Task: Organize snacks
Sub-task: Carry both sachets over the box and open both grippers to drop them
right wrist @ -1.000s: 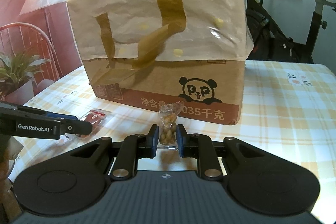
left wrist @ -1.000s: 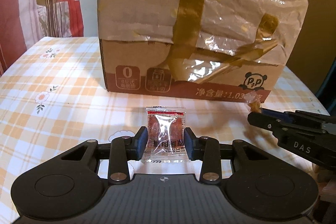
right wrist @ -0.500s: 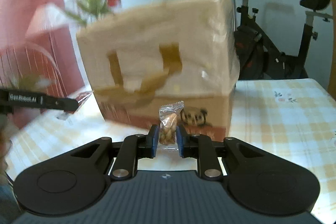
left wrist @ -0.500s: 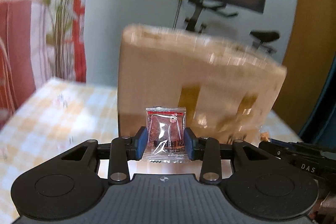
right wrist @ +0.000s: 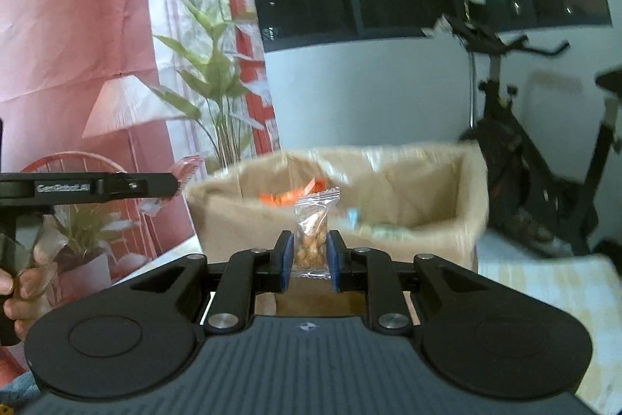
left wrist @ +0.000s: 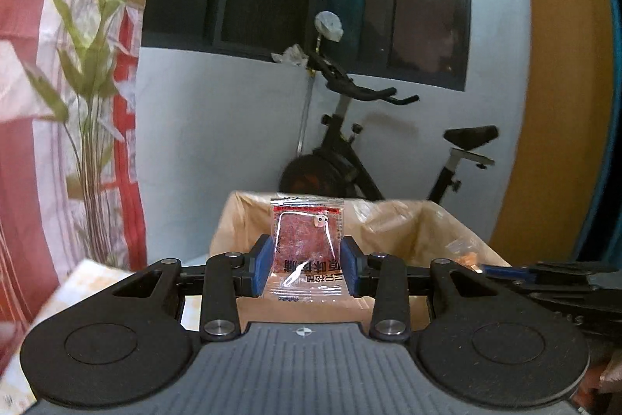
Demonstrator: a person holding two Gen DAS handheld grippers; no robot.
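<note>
My left gripper point(left wrist: 306, 267) is shut on a clear packet of red dried meat point(left wrist: 306, 248), held upright just in front of the open top of a cardboard box point(left wrist: 241, 220) lined with plastic. My right gripper point(right wrist: 310, 261) is shut on a small clear packet of brown nuts point(right wrist: 311, 240), raised level with the same box point(right wrist: 427, 197), whose opening shows orange and other snack packets inside. The left gripper point(right wrist: 171, 183) also appears from the side in the right wrist view, with its packet at the tip. The right gripper's arm point(left wrist: 552, 279) crosses the right edge of the left wrist view.
The box stands on a table with a checked cloth point(right wrist: 544, 282). Behind it are an exercise bike point(left wrist: 350, 150), a white wall, dark windows and a plant point(left wrist: 89, 127) at the left. A hand point(right wrist: 15, 282) grips the left tool's handle.
Both grippers have risen with their packets from near the tabletop to the height of the box's open top. The box's inside has come into view.
</note>
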